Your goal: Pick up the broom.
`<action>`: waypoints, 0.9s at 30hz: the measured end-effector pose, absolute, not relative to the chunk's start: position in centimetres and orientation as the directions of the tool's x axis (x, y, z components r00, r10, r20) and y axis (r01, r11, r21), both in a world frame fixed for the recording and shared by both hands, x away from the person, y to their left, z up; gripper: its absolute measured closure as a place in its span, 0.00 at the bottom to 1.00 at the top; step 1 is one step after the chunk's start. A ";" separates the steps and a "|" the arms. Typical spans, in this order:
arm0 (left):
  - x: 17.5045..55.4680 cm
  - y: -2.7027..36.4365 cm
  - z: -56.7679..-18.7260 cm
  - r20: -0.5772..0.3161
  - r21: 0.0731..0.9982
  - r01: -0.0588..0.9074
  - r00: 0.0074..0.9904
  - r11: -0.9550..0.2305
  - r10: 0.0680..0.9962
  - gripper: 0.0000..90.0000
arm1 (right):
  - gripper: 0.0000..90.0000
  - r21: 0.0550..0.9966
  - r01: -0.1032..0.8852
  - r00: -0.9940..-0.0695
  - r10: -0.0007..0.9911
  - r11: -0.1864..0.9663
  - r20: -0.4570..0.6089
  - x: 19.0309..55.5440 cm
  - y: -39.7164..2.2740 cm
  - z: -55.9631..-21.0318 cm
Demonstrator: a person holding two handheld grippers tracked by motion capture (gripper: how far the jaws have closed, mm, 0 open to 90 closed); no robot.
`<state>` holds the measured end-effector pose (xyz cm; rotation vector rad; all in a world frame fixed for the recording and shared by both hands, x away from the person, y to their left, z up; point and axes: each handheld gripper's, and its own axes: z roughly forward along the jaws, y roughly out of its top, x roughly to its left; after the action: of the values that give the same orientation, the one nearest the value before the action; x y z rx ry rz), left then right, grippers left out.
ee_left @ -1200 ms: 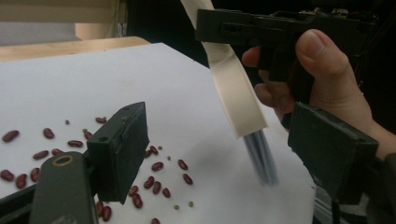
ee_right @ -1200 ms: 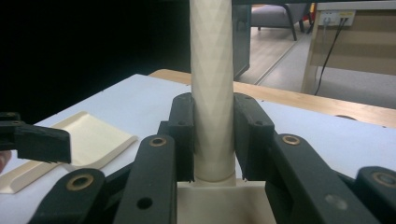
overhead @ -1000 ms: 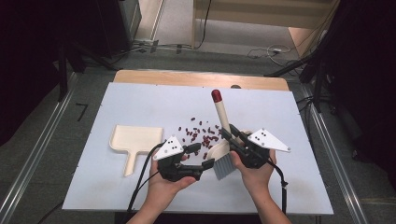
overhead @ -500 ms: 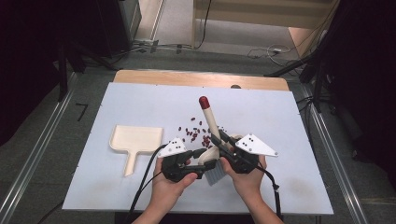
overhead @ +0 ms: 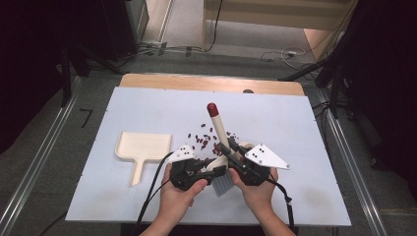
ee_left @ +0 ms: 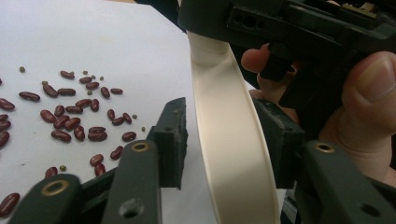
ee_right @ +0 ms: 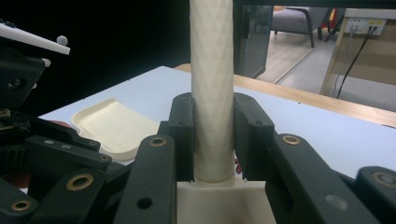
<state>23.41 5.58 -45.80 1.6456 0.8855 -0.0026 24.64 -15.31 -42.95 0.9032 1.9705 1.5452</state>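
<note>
A brush with a cream handle [overhead: 219, 130], a red tip and grey bristles [overhead: 223, 184] stands tilted over the near middle of the table. My right gripper [overhead: 228, 152] is shut on the handle [ee_right: 211, 70] just above the brush head; both pads of the right gripper [ee_right: 214, 140] press on it. My left gripper [overhead: 216, 169] comes in from the left. Its jaws have just been closing around the cream brush head [ee_left: 229, 154]. In the left gripper view [ee_left: 219, 135], a thin gap still shows at one pad. Red beans [overhead: 204, 140] [ee_left: 74, 116] lie scattered behind the brush.
A cream dustpan [overhead: 142, 146] [ee_right: 112, 123] lies flat to the left, handle toward the person. The table [overhead: 295, 123] is light blue with a wooden strip [overhead: 196, 81] along its far edge. Cables trail from both grippers toward the near edge.
Both hands and the brush have shifted a little to the left, and the red tip has swung left. The left jaws have narrowed around the brush head.
</note>
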 end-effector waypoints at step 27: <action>23.4 9.3 -44.4 -0.262 0.901 0.414 0.756 -0.129 0.600 0.76 | 0.47 0.953 0.214 -0.834 0.548 0.213 0.065 26.9 -19.3 -38.9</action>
<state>23.44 9.33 -44.39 1.7560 0.7984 0.1932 26.87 -19.26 -38.86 0.7175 2.2048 1.6584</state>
